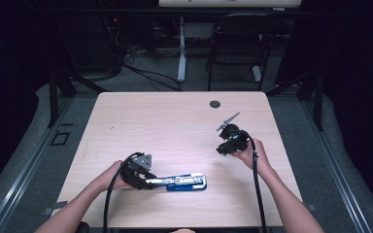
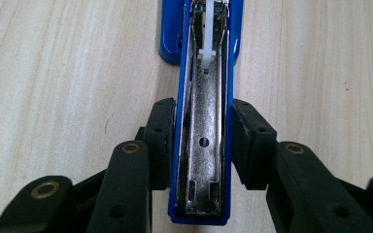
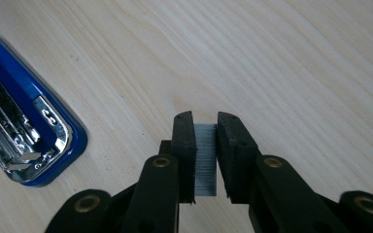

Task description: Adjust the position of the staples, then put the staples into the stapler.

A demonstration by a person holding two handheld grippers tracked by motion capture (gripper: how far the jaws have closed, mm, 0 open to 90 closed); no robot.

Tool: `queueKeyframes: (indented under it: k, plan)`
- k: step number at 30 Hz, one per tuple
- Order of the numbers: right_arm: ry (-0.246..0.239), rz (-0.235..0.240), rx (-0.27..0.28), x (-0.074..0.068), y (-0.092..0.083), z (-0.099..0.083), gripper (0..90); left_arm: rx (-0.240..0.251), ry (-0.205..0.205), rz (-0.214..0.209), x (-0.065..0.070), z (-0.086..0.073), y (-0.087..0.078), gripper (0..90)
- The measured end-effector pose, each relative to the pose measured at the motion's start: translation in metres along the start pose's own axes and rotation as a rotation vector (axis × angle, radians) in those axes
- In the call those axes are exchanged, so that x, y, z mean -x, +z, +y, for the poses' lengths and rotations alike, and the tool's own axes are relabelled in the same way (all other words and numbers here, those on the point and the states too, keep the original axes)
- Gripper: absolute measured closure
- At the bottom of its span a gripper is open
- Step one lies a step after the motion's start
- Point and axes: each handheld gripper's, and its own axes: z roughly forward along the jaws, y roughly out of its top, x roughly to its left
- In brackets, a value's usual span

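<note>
A blue stapler [image 1: 187,182] lies near the front edge of the wooden table [image 1: 175,116], its top swung open so the bare metal staple channel [image 2: 204,145] shows. My left gripper [image 1: 148,182] is shut on the stapler's near end, with a pad against each blue side [image 2: 203,141]. To the right, my right gripper [image 1: 223,149] is held just above the table and is shut on a short grey strip of staples [image 3: 205,160]. In the right gripper view the stapler's open end [image 3: 29,131] lies at the left, apart from the jaws [image 3: 205,131].
A round cable grommet [image 1: 215,104] sits in the table's far right part. Beyond the table stand a black chair [image 1: 238,43], a white desk leg [image 1: 181,53] and loose cables on the floor [image 1: 145,73]. Bare wood lies between the two grippers.
</note>
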Motion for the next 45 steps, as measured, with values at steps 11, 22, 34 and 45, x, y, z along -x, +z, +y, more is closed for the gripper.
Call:
queueKeyframes:
  k: [11,22,34,45]
  plan:
    - [-0.038,0.018,-0.006,-0.007,-0.003,0.003,78.4,0.007,-0.001,0.005,0.0,0.0,0.0,64.1]
    - [-0.051,0.039,0.002,-0.012,-0.007,0.003,78.5,0.007,0.005,0.001,-0.001,0.0,0.001,64.2]
    - [-0.067,0.075,0.02,-0.02,-0.007,0.006,78.5,0.007,0.007,-0.004,-0.002,0.0,0.0,64.2]
    - [-0.09,0.124,0.031,-0.03,-0.008,0.01,78.5,0.003,0.007,-0.01,-0.002,0.0,0.0,64.2]
